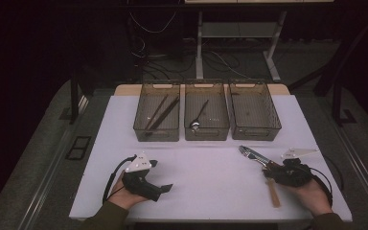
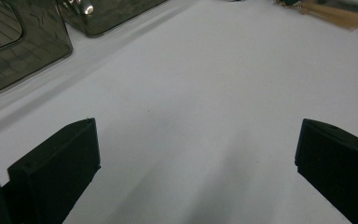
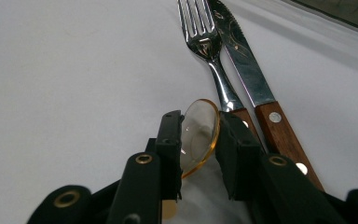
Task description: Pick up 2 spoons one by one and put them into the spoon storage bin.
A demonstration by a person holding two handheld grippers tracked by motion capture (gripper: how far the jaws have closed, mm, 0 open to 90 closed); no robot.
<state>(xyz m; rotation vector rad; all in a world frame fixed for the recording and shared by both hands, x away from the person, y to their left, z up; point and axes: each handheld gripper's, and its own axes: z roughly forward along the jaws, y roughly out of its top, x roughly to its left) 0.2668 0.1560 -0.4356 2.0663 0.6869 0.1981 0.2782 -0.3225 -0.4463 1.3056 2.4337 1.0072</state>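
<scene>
My right gripper [image 3: 200,116] is shut on the bowl of a gold-rimmed spoon [image 3: 198,137], which stands on edge between its black pads. A steel fork [image 3: 205,42] and a serrated knife [image 3: 247,70], both with wooden handles, lie side by side just right of the jaws. In the high view the right gripper [image 1: 268,168] sits at the near right of the white table, with the fork and knife [image 1: 249,153] pointing away from it and a light wooden handle [image 1: 273,191] trailing toward the front edge. My left gripper [image 1: 162,175] rests at the near left, jaws wide open over bare tabletop [image 2: 198,135].
Three translucent dark bins stand in a row at the back of the table: the left bin [image 1: 156,135] holds dark chopsticks, the middle bin [image 1: 206,135] a spoon, the right bin [image 1: 256,134] looks bare. White tabletop [image 1: 206,167] stretches between the two grippers.
</scene>
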